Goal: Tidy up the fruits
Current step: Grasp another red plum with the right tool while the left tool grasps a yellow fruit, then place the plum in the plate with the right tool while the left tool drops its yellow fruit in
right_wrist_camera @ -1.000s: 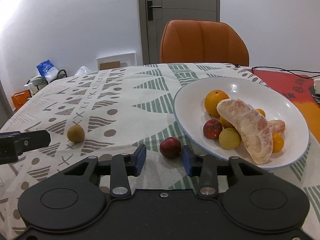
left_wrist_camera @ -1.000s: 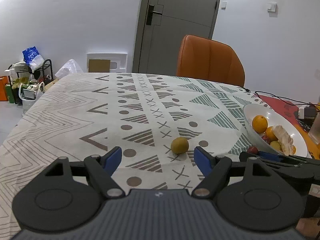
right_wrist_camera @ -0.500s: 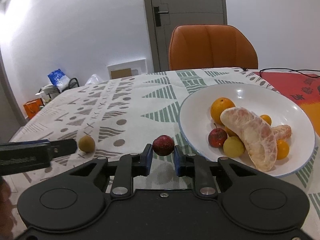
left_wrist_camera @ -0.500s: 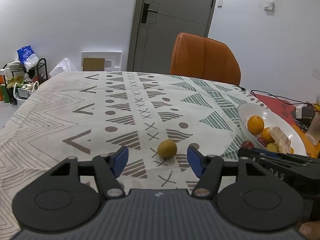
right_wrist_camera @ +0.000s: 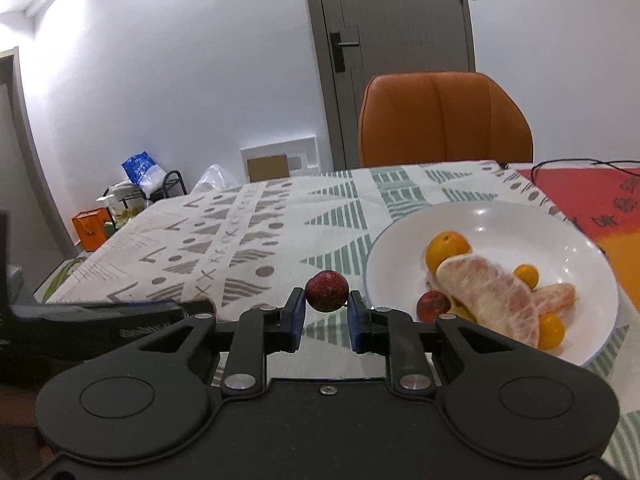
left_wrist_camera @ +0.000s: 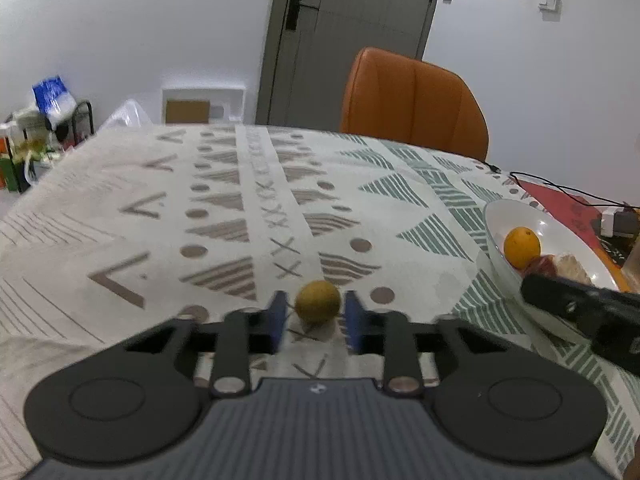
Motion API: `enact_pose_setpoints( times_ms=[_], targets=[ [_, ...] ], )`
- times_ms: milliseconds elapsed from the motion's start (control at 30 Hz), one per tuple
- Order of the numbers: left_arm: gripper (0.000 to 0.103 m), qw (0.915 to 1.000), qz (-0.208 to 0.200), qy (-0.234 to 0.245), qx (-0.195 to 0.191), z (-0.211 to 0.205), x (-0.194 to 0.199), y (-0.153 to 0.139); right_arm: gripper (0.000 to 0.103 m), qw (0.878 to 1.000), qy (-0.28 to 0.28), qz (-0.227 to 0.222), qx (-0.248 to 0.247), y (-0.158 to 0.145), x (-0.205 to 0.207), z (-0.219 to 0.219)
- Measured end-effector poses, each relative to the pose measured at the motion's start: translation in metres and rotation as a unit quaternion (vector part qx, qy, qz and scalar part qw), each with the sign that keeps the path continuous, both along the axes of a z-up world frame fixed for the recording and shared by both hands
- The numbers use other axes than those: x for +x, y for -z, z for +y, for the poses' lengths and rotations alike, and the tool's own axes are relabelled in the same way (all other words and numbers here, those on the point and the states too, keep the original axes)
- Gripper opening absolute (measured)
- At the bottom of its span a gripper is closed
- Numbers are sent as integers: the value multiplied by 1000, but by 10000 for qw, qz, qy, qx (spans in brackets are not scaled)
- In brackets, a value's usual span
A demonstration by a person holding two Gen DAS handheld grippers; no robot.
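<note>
Nearest, the right gripper [right_wrist_camera: 326, 314] has its jaws clamped on a dark red fruit [right_wrist_camera: 326, 291], held clear of the bench [right_wrist_camera: 280, 216] just short of the white bowl [right_wrist_camera: 492, 216]. The left gripper [left_wrist_camera: 316, 320] has its jaws closed on a small yellow-green fruit [left_wrist_camera: 318, 301] low at the patterned cloth. Further on, the bowl already holds an orange [right_wrist_camera: 447, 248], pomelo segments [right_wrist_camera: 490, 294] and several small fruits. Both gripped fruits still need placing in the bowl; judging by that, the task is nearly finished.
</note>
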State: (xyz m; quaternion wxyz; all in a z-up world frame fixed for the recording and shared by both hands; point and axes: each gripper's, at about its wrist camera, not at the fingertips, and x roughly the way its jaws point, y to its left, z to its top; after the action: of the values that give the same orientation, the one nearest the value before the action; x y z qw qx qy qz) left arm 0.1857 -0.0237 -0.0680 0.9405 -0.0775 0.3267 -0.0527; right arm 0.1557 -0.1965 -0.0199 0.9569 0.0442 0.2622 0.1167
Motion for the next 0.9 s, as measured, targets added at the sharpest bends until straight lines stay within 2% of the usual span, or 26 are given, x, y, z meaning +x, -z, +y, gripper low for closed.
enact_pose_setpoints(
  times_ms=[400, 900],
  targets=[
    [23, 9989, -358, 313, 38, -32, -5, -26, 21, 9993, 261, -247, 71, -12, -4, -35],
    [23, 9958, -514, 741, 155, -83, 2, -39, 21, 9968, 743, -268, 118, -9, 1, -90]
  ],
)
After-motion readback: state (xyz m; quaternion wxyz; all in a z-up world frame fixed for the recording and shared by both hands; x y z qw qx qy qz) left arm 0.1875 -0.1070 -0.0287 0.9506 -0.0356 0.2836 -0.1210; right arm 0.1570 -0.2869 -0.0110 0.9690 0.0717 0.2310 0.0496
